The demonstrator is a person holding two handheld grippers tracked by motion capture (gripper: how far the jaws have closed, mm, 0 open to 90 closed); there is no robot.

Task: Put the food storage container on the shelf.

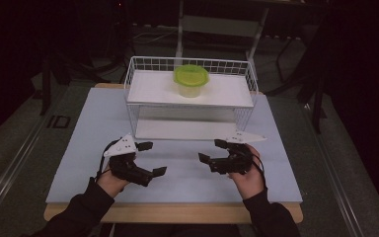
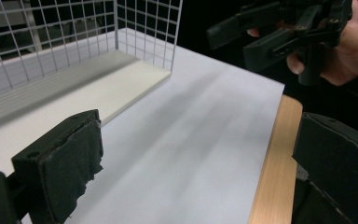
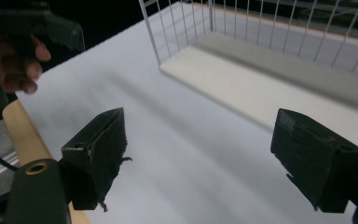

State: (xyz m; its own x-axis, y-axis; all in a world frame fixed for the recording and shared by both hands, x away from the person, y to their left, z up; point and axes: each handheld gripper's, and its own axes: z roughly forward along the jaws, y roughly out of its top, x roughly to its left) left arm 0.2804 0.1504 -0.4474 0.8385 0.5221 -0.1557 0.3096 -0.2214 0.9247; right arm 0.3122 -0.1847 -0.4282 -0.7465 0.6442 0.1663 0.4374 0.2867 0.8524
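Observation:
My left gripper (image 1: 153,158) hovers low over the pale blue mat (image 1: 187,173), left of centre, jaws open and pointing right. In its own view the left gripper (image 2: 200,163) has bare mat between its pads. My right gripper (image 1: 211,150) faces it from the right, also open with nothing between its fingers; the right gripper (image 3: 205,154) looks across the mat toward the rack. A clear tub with a green lid (image 1: 191,80) stands on the top shelf of a white wire rack (image 1: 190,96) behind both grippers. The two grippers are apart from the rack.
The rack's lower shelf (image 1: 185,129) is bare and open toward me. The mat lies on a wooden table whose front edge (image 1: 172,212) runs by my wrists. Dark floor and metal frames (image 1: 217,24) surround the table.

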